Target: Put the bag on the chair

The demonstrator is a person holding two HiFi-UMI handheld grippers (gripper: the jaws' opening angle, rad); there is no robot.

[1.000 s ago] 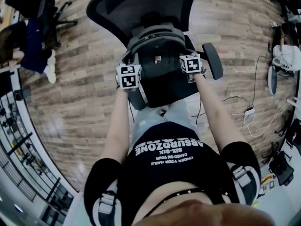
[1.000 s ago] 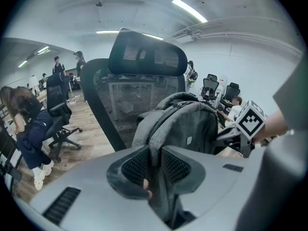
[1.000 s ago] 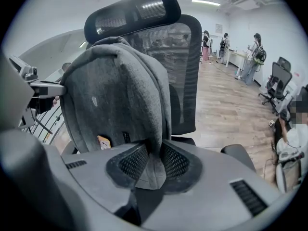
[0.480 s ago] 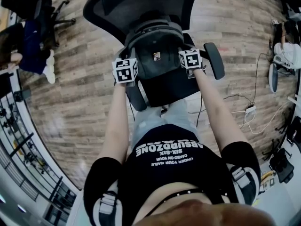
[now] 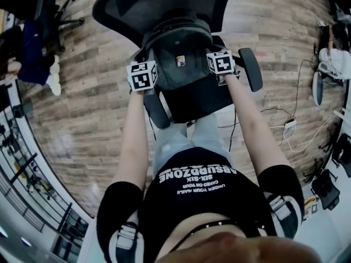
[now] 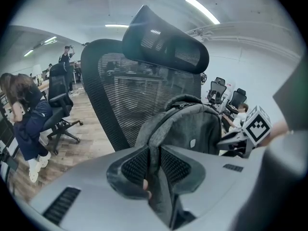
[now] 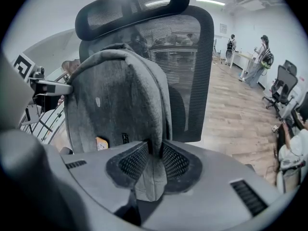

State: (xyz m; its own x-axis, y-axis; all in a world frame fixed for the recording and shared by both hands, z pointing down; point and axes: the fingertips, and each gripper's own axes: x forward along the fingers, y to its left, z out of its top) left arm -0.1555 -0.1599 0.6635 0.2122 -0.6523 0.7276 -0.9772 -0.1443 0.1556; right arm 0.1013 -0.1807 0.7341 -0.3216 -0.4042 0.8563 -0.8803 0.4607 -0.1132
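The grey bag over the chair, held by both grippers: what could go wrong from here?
The left gripper and right gripper each pinch only a narrow fabric strip of the bag, so either could slip. Released upright like this, the bag might topple forward off the chair.

A wooden floor fills the room. A person in dark blue sits left; a white power strip lies right.
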